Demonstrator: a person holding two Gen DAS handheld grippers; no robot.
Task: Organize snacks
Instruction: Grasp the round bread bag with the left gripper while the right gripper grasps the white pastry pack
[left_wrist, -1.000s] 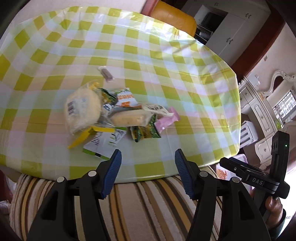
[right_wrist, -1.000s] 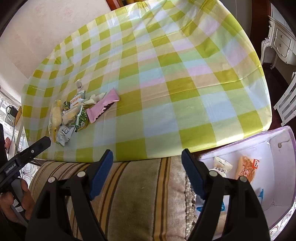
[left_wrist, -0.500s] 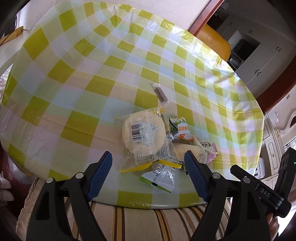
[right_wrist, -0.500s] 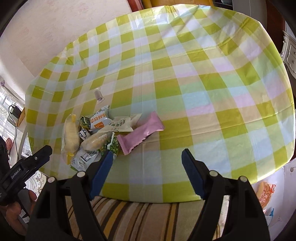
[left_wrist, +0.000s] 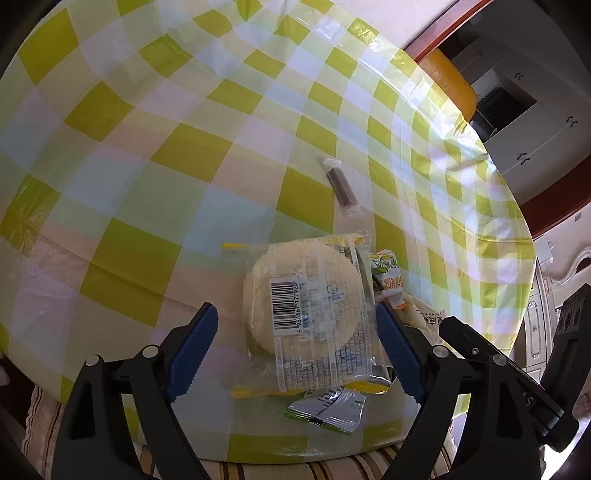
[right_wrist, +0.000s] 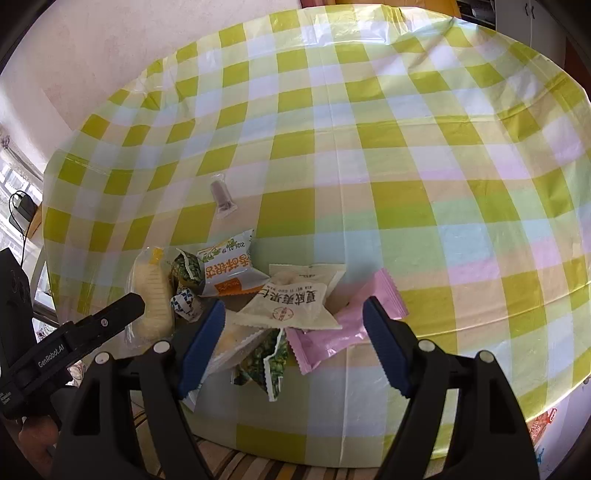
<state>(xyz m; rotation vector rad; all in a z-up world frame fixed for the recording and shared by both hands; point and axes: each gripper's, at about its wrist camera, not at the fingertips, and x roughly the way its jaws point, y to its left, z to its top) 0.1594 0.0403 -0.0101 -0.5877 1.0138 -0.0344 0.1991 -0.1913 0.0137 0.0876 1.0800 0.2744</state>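
A pile of snack packets lies near the table's front edge. In the left wrist view my left gripper (left_wrist: 295, 347) is open, its jaws on either side of a round pale cake in clear wrap (left_wrist: 303, 295). A green-white packet (left_wrist: 325, 408) lies under it. In the right wrist view my right gripper (right_wrist: 293, 345) is open above a white packet with red print (right_wrist: 291, 304) and a pink packet (right_wrist: 332, 332). An orange-white packet (right_wrist: 227, 271) and green packets (right_wrist: 188, 271) lie behind. A small brown bar in clear wrap (left_wrist: 340, 186) lies apart, farther back.
The round table has a yellow-green checked cloth (right_wrist: 369, 147). A striped cushion (right_wrist: 251, 465) sits below the front edge. A white box with snacks (right_wrist: 543, 432) shows at the lower right. An orange chair (left_wrist: 450, 77) and white cabinets stand beyond the table.
Both grippers have moved forward and down over the snack pile. The left now straddles the round cake; the right now hovers over the white and pink packets. The box has nearly left the right view.
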